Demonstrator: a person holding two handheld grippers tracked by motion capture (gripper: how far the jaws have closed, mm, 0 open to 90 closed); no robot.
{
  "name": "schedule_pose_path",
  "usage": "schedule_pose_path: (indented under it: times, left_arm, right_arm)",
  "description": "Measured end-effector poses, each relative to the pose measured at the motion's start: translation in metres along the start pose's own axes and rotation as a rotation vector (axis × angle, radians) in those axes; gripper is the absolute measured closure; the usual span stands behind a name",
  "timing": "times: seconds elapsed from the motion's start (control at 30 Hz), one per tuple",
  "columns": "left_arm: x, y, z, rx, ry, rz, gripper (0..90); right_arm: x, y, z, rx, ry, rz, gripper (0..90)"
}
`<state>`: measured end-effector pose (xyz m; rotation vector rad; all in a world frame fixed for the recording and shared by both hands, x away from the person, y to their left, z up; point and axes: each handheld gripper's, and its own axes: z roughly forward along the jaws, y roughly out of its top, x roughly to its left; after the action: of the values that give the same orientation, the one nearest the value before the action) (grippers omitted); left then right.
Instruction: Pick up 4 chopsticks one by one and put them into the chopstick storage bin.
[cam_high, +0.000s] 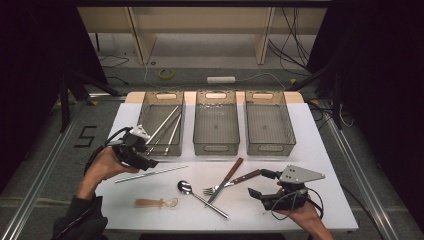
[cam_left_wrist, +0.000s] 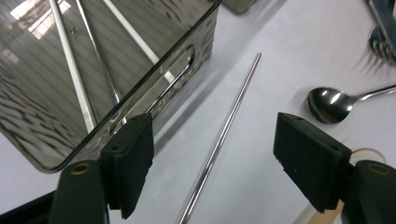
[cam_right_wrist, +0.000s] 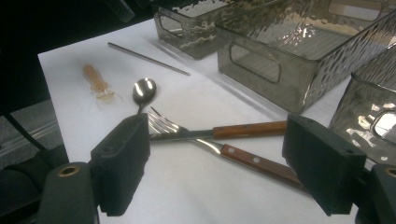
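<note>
My left gripper (cam_high: 149, 156) hovers open at the front corner of the left bin (cam_high: 161, 148). In the left gripper view its jaws stand wide apart above a loose metal rod (cam_left_wrist: 219, 140) that lies on the white table, and neither pad touches it. The same rod (cam_high: 150, 174) lies slantwise just in front of that bin. My right gripper (cam_high: 257, 183) is open near the table's front right. Seen from the right gripper view, a wooden-handled fork (cam_right_wrist: 261, 163) and knife (cam_right_wrist: 250, 129) lie crossed on the table beyond the open jaws.
Three clear grey bins stand in a row at the back; the left one holds several metal rods (cam_high: 167, 127), while the middle bin (cam_high: 216, 145) and right bin (cam_high: 270, 147) look bare. A spoon (cam_high: 186, 188) and a small wooden-handled utensil (cam_high: 150, 202) lie near the front edge.
</note>
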<state>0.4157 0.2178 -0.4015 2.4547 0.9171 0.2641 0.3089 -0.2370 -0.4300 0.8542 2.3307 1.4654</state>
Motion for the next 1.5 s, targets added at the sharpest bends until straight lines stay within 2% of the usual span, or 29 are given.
schedule_pose_path:
  times: [0.17, 0.27, 0.4, 0.53, 0.63, 0.8, 1.03, 1.5]
  left_arm:
    - [0.004, -0.010, 0.003, 0.046, 0.009, -0.006, 35.4]
    - [0.006, -0.016, 0.007, 0.091, 0.014, -0.002, 41.0]
    - [0.009, -0.024, 0.015, 0.130, 0.033, -0.008, 48.5]
    - [0.014, -0.033, 0.024, 0.180, 0.032, -0.006, 52.8]
    - [0.018, -0.037, 0.028, 0.183, 0.030, -0.014, 56.2]
    - [0.019, -0.040, 0.031, 0.199, 0.001, -0.013, 60.3]
    - [0.017, -0.041, 0.037, 0.254, -0.006, 0.011, 65.4]
    - [0.018, -0.043, 0.044, 0.298, -0.008, 0.028, 72.6]
  right_arm:
    - [0.000, 0.000, 0.000, 0.003, 0.000, -0.003, 24.3]
    - [0.000, 0.000, 0.000, 0.004, 0.002, -0.005, 24.3]
    - [0.000, 0.000, 0.000, 0.004, 0.006, -0.006, 24.3]
    - [0.000, 0.000, 0.000, 0.006, 0.005, -0.007, 24.3]
    - [0.000, 0.000, 0.001, 0.005, 0.005, -0.002, 24.3]
    - [0.000, 0.000, 0.001, 0.006, 0.006, -0.005, 24.3]
    - [0.000, 0.000, 0.001, 0.009, 0.008, -0.005, 24.3]
    - [0.001, 0.000, 0.001, 0.013, 0.007, -0.009, 24.4]
